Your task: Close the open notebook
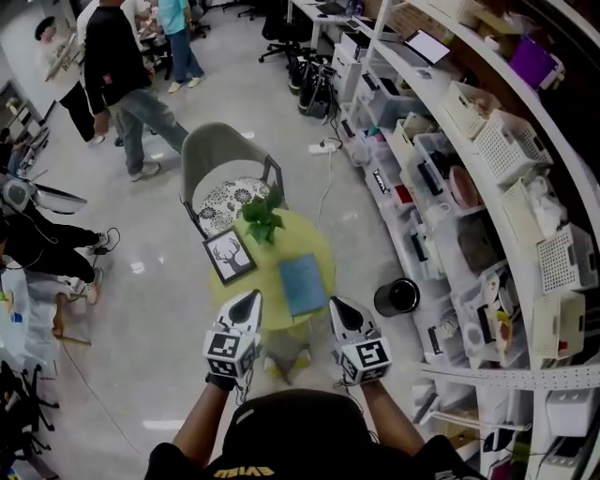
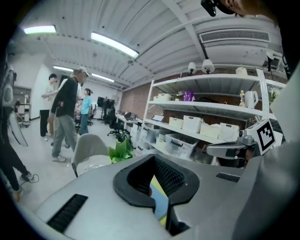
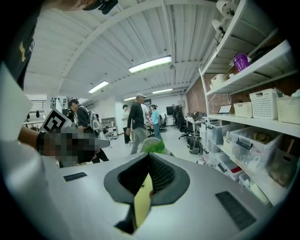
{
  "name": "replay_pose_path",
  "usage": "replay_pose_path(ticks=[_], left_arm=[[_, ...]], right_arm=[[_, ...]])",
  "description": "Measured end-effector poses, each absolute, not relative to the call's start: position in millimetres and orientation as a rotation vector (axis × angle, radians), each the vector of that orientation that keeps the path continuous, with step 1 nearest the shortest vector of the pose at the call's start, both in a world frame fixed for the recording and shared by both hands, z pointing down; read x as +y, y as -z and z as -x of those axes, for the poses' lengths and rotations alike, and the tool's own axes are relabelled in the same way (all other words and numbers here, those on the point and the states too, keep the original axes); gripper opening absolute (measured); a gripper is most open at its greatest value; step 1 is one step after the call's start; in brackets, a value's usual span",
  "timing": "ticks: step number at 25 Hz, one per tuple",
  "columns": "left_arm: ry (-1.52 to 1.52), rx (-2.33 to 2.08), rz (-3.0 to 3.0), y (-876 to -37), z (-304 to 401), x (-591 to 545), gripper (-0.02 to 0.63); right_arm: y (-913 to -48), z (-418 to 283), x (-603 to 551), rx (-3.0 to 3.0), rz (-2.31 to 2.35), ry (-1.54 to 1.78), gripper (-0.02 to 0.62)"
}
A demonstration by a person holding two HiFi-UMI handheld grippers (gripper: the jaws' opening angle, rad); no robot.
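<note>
Notebook (image 1: 303,284) lengthwise away from person

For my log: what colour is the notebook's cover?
Blue; the notebook shows best in the head view.

There is one round table (image 1: 309,239), one blue notebook (image 1: 303,284), one framed picture (image 1: 230,255), one potted plant (image 1: 263,217), one grey chair (image 1: 225,167) and one black bin (image 1: 397,297).

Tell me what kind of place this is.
Probably a shared lab or workshop office: long white shelves packed with storage bins, office chairs at the back, several people standing about.
</note>
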State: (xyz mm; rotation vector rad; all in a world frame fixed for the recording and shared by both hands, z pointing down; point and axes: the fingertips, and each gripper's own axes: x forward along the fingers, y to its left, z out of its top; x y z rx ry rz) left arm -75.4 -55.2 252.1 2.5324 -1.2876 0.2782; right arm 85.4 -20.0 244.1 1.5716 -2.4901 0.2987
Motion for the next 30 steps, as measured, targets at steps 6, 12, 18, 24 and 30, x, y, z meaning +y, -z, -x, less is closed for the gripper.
replay_pose_path(ticks=[6, 12, 18, 24, 30], left_arm=[[-0.204, -1.316, -2.549, -226, 78, -50, 0.017], [-0.193, -1.366, -2.593, -213, 80, -58, 0.017], [-0.140, -1.379, -2.595, -200, 88, -70, 0.017], [-0.146, -1.418, -2.624, -184, 90, -80, 0.017], [-0.168, -1.432, -2.632, -183, 96, -85, 0.017]], right_arm=[[-211, -89, -23, -2.515, -1.578, -0.182, 0.000], [-195, -91, -31, -2.524, -1.593, -0.140, 0.000], [-190, -91, -43, -2.520, -1.617, -0.153, 0.000], [-176, -79, -62, -2.550, -1.602, -0.123, 0.000], [-176, -62, -71, -2.567, -1.565, -0.125, 0.000]])
